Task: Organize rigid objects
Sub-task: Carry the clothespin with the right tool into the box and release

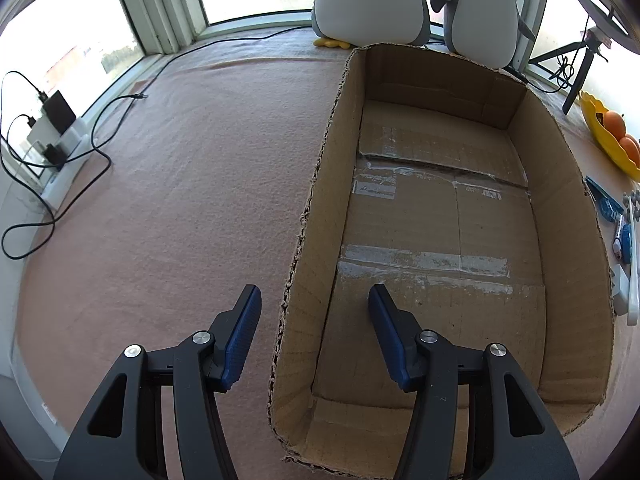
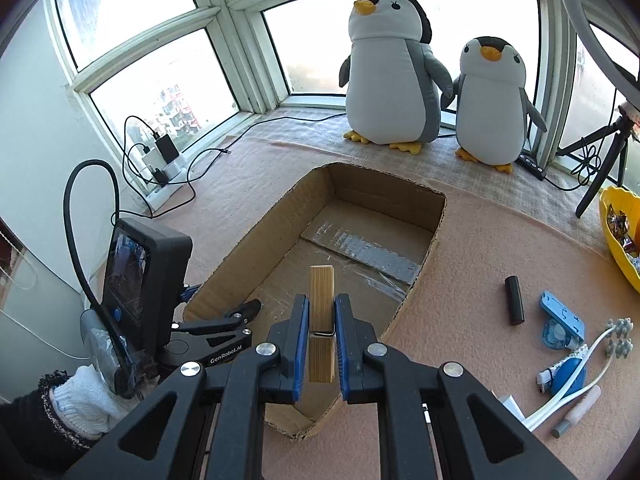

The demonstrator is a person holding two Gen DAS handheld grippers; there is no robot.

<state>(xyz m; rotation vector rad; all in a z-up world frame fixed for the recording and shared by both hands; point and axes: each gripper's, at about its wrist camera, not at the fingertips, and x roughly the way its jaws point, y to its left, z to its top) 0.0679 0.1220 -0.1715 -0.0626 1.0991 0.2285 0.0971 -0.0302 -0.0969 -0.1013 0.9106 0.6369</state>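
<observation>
Carpet (image 2: 480,240), pink and napped, covered a broad sill in a bay of windows (image 2: 160,80), and everything rested on it. A box (image 2: 248,236) of brown cardboard lay open at its middle, its rims ragged and its taped floor bare. Behind the box, against the glass, stood two plush penguins (image 2: 390,68), the bigger on the left of the smaller. Left of the box the carpet ran free as far as a power strip (image 1: 60,160) and looping cables by the window frame. Right of the box lay a black cylinder (image 2: 514,300), and beyond it a cluster of small blue and white items (image 2: 560,328); farther right sat a yellow bowl (image 2: 616,240), with a tripod (image 2: 600,168) behind it.

The right gripper (image 2: 321,320) hung over the box's near end, its blue pads clamped on a wooden clothespin (image 2: 321,300) held upright, with the tip standing above the fingers. The left gripper (image 1: 314,300) was spread wide and held nothing; it straddled the box's left wall, one finger over the carpet and the other over the box floor. In the right wrist view it showed at the box's left, held by a white-gloved hand (image 2: 80,404).
</observation>
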